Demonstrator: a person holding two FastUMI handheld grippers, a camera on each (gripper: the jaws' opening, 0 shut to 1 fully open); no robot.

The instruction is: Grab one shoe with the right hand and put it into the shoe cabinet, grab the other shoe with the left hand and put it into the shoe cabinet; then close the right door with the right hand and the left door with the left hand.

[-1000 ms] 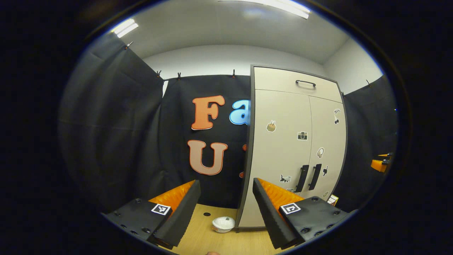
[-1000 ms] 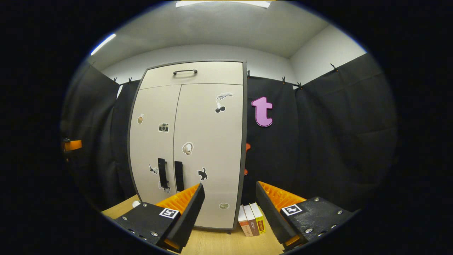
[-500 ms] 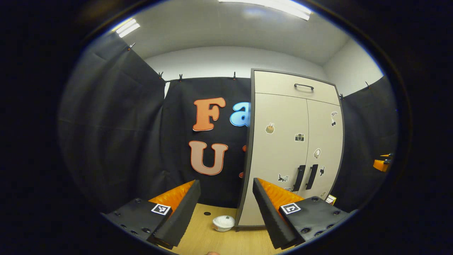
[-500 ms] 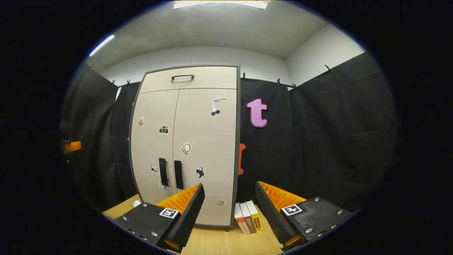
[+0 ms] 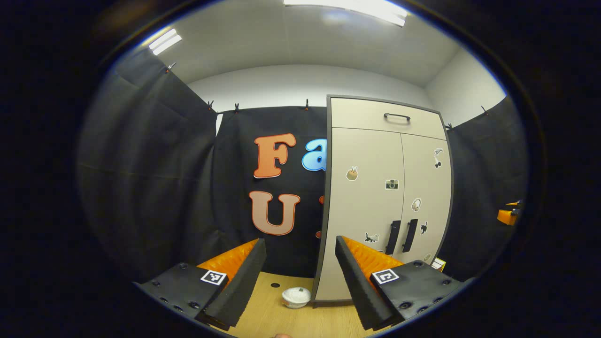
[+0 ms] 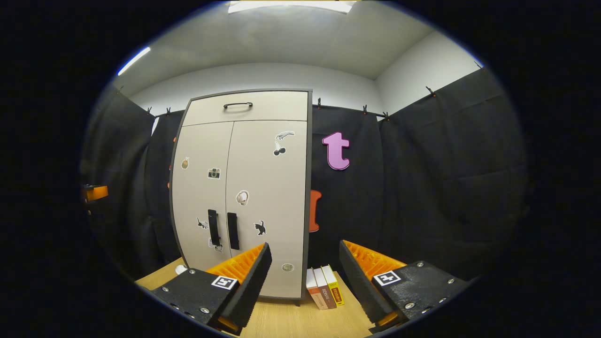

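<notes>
Shoe cabinet: the pale shoe cabinet (image 6: 244, 188) is standing upright on the wooden table (image 6: 291, 319) against the black cloth wall, seen in the right gripper view left of centre and in the left gripper view right of centre (image 5: 385, 197).

Doors: the left door (image 6: 199, 192) and the right door (image 6: 267, 197) are both sitting flush and closed, their two dark vertical handles (image 6: 223, 229) lying side by side near the bottom of the seam.

Stickers: small stickers are dotting both door fronts, among them a camera (image 6: 214, 173) and a black cat (image 6: 259, 227).

Drawer: a top drawer with a dark handle (image 6: 237, 105) is sitting closed above the doors.

Shoes: no shoe can be made out on the table; what is lying behind the closed doors cannot be told.

Left gripper: the left gripper (image 5: 300, 270) is hovering above the table's near edge, facing the cabinet's left side; its fingers are standing wide apart and gripping nothing.

Right gripper: the right gripper (image 6: 305, 274) is hanging before the cabinet's right edge, its fingers likewise spread and released, with nothing between them.

Bowl: a small white bowl (image 5: 296, 297) is resting on the table just beside the cabinet's left foot.

Books: three books (image 6: 324, 293) are standing upright just beside the cabinet's right side.
</notes>
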